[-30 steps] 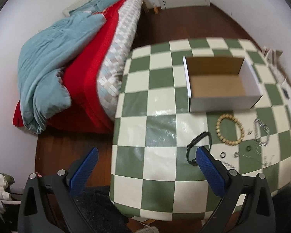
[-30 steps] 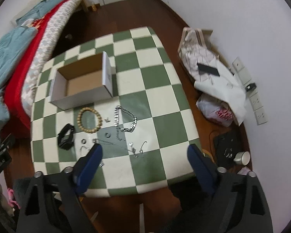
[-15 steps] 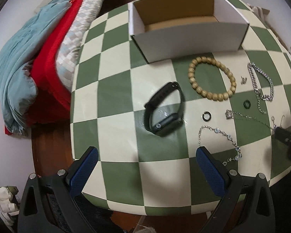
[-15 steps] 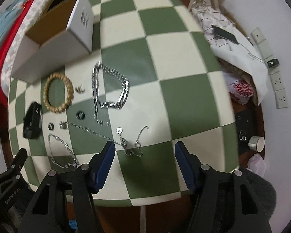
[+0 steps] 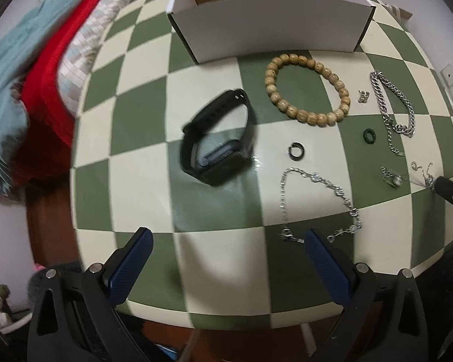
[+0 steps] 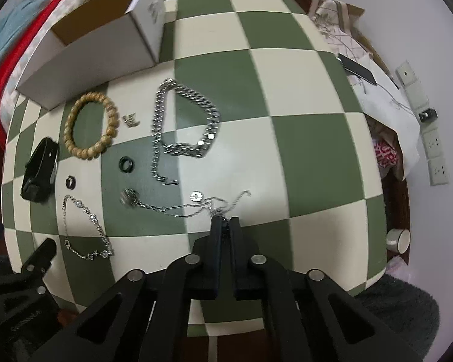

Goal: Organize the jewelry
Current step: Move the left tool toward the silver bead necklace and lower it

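Both grippers have dropped closer to the table (image 5: 142, 138); the right gripper (image 6: 225, 220) has just closed, pinching the thin necklace (image 6: 178, 208). Left gripper (image 5: 226, 241) gapes wide, empty. Near the one box (image 5: 271, 30): one watch (image 5: 217, 141), one bead bracelet (image 5: 306, 90), two dark rings (image 5: 296, 151)

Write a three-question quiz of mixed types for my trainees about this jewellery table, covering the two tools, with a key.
1. True or false: the right tool is closed, pinching the thin silver necklace.
2. Multiple choice: what lies right in front of the white cardboard box? A) the wooden bead bracelet B) a red mug C) a pair of scissors
3. Fill in: the left tool hangs with its fingers ____ and grips nothing; the black smartwatch lies further ahead on the checkered tablecloth.

Key: 1 true; 2 A; 3 open.
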`<state>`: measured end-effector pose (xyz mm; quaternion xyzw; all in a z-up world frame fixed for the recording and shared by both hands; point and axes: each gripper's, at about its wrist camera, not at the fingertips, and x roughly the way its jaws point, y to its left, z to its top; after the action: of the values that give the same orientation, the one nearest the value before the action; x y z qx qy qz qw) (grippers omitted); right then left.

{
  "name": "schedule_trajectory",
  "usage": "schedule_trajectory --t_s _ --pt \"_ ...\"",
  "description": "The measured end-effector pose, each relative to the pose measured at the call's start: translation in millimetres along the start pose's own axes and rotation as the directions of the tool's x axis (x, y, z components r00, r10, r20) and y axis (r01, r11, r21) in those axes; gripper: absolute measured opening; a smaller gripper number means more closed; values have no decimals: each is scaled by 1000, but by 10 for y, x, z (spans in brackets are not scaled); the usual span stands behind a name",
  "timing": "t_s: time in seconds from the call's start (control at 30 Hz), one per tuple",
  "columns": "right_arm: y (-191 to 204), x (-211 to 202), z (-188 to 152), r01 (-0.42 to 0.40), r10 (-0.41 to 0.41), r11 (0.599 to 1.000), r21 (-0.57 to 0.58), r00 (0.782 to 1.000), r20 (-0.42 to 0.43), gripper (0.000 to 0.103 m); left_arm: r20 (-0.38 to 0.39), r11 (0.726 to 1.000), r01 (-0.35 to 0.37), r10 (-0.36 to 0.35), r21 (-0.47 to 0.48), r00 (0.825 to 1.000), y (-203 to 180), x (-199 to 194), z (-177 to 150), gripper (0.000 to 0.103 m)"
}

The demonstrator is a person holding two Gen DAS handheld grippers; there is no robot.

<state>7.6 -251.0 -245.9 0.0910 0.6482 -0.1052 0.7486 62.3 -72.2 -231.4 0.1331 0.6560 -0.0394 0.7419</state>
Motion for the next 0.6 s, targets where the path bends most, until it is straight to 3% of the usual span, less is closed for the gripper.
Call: schedule_trajectory --t_s 0.03,0.13,0.23,0.3,0.33,0.37,0.6 --pt "-56 -24 2 10 -10 1000 11 1000 6 0 -7 1000 26 -26 -9 1000 -10 30 6 101" --pt "-274 -44 -1 1 -1 997 72 1000 4 0 -53 996 83 -85 -45 995 -39 152 24 80" --pt "-421 -52 -19 -7 8 995 100 1000 -6 0 2 987 147 -147 -69 989 -39 143 19 63" --pt "-461 -51 -32 -15 16 994 108 1000 -8 0 38 988 152 -151 -25 988 -96 100 12 39" --pt "-493 -23 -19 -18 20 994 110 1000 -11 0 52 988 156 -156 7 986 -138 76 12 6" --pt "-493 -28 -40 -21 22 993 113 1000 -8 0 43 988 155 -155 22 987 -166 81 25 0" --pt "-545 -38 25 -73 71 990 124 997 25 0 34 986 157 -159 52 987 -131 3 18 0"
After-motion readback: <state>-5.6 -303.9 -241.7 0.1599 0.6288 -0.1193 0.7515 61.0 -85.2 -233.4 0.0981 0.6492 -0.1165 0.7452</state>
